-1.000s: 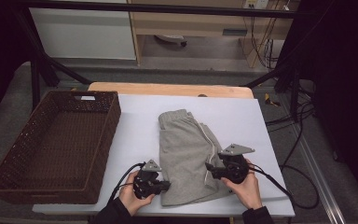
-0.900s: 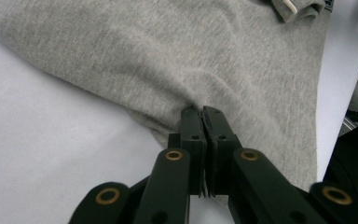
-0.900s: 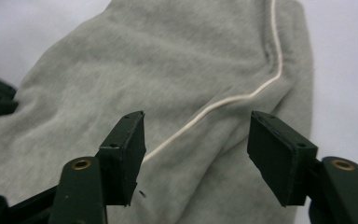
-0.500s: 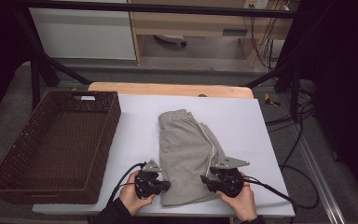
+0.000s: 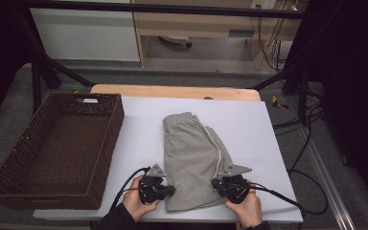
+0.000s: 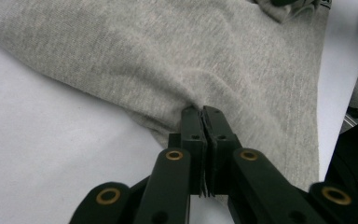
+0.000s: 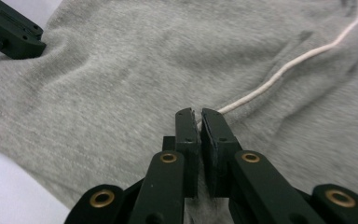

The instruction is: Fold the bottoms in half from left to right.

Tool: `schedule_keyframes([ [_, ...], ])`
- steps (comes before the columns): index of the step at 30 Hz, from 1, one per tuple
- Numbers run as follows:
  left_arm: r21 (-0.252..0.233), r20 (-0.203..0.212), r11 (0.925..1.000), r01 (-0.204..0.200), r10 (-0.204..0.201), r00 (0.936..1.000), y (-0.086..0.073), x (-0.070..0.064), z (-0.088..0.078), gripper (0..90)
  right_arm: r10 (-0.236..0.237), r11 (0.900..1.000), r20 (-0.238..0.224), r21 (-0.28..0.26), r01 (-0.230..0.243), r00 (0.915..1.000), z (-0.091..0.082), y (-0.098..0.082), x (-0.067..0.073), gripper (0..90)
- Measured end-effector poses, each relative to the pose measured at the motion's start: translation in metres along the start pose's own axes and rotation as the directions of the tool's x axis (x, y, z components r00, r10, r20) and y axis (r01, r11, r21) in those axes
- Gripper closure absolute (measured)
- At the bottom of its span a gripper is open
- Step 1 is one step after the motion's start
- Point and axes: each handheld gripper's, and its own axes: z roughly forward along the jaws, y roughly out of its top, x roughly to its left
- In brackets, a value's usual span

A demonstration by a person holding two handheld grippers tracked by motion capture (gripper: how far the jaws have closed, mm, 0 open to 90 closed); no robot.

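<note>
Grey shorts [image 5: 191, 153] lie folded on the white table [image 5: 139, 120], with a white drawstring [image 5: 214, 143] running down their right side. My left gripper [image 5: 172, 190] is shut on the shorts' near left edge; in the left gripper view its jaws [image 6: 202, 112] pinch a fold of grey fabric [image 6: 168, 51]. My right gripper [image 5: 215, 184] sits on the shorts' near right part. Its jaws [image 7: 196, 114] have just been closing and now pinch the grey cloth [image 7: 135, 65] where the drawstring [image 7: 284, 70] ends. The left gripper [image 7: 9, 32] shows at the far corner.
A dark woven basket [image 5: 116, 124] stands on the table's left part. A wooden board [image 5: 172, 91] edges the back of the table. Cables [image 5: 306, 187] hang off the right side. Bare white table lies behind and to the right of the shorts.
The right gripper moved left and nearer to the table's front edge onto the shorts, and its jaws closed on the fabric. The left gripper kept still.
</note>
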Motion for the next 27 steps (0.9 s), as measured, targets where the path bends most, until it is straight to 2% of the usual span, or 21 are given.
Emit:
schedule_keyframes([
  [3,0.0,0.0,1.0,0.001,-0.001,1.0,0.0,0.0,0.0,87.9,0.014,1.0,0.021,-0.015,-0.014,0.9997,-0.013,-0.002,-0.006,86.5],
  [9,0.003,0.003,0.9999,0.014,-0.014,0.9999,0.001,0.0,0.0,88.4,0.096,0.995,0.064,-0.043,-0.093,0.9933,-0.039,-0.018,-0.028,86.8],
  [11,0.003,0.005,0.9999,0.016,-0.016,0.9999,0.002,0.001,-0.001,88.8,0.121,0.992,0.074,-0.046,-0.118,0.9898,-0.042,-0.024,-0.034,86.9],
  [16,-0.018,0.011,0.9997,0.014,-0.014,0.9998,0.005,-0.001,-0.004,88.5,0.132,0.991,0.076,-0.049,-0.128,0.9884,-0.048,-0.028,-0.041,87.3],
  [20,-0.028,-0.002,0.9996,0.004,-0.004,1.0,0.006,-0.002,-0.006,81.2,0.137,0.99,0.094,-0.034,-0.134,0.9862,-0.049,-0.032,-0.046,87.3],
  [24,-0.039,-0.009,0.9991,0.013,-0.013,0.9999,0.007,0.0,-0.008,73.3,0.147,0.989,0.07,0.006,-0.148,0.9866,-0.04,-0.036,-0.05,85.4],
  [25,-0.049,-0.011,0.9987,0.016,-0.017,0.9998,0.007,0.0,-0.008,70.4,0.145,0.989,0.064,0.007,-0.146,0.9873,-0.039,-0.036,-0.05,82.9],
  [27,-0.058,-0.017,0.998,0.027,-0.028,0.9995,0.007,0.001,-0.008,65.5,0.135,0.991,0.077,-0.01,-0.135,0.9878,-0.04,-0.035,-0.05,71.3],
])
